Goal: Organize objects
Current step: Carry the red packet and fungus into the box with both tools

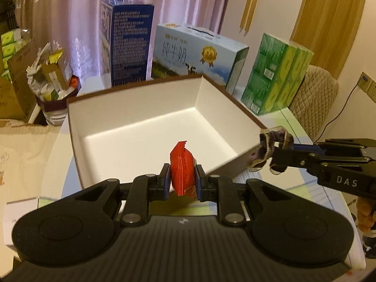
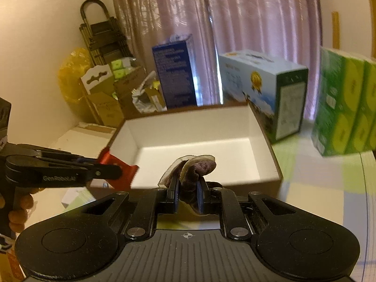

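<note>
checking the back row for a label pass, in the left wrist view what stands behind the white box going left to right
dark blue carton → light blue milk carton → green tissue multipack → quilted chair back

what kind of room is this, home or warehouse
Most likely a lived-in home room, used partly for storage: pink curtains behind the table, a milk gift carton and a green tissue multipack on it, a quilted chair alongside.
</note>
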